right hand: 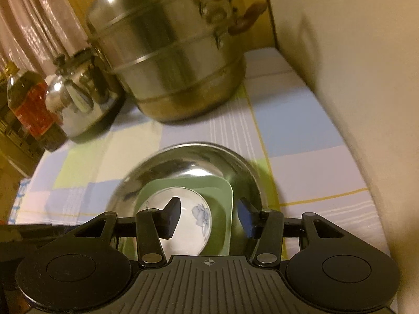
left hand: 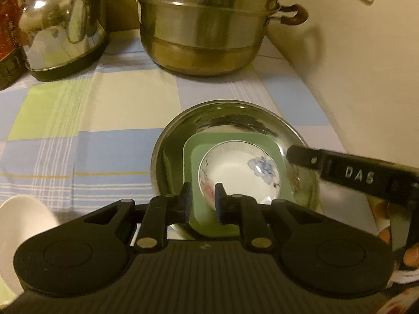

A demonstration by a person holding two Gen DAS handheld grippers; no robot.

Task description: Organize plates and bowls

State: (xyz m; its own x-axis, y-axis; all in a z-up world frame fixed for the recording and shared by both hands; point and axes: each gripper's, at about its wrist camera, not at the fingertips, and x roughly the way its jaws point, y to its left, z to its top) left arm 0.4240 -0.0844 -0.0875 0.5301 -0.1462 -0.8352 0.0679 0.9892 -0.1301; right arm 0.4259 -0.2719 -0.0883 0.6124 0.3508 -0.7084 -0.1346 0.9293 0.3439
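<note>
A steel bowl (left hand: 235, 115) sits on the checked tablecloth and holds a green square plate (left hand: 230, 140). A white bowl with a blue flower (left hand: 238, 170) sits nested on the plate. My left gripper (left hand: 203, 198) has its jaws narrowly apart, straddling the near rims of the white bowl and the green plate; contact is unclear. My right gripper (right hand: 209, 217) is open above the same stack, its jaws either side of the green plate's right rim (right hand: 227, 196) and the white bowl (right hand: 183, 209). Its finger (left hand: 303, 157) shows in the left wrist view over the steel bowl's right rim.
A large steel steamer pot (left hand: 207, 26) stands behind the stack, a steel kettle (left hand: 62, 26) to its left, and an oil bottle (right hand: 26, 104) further left. A white dish (left hand: 15, 222) lies at the near left. A wall (left hand: 366, 78) runs along the right.
</note>
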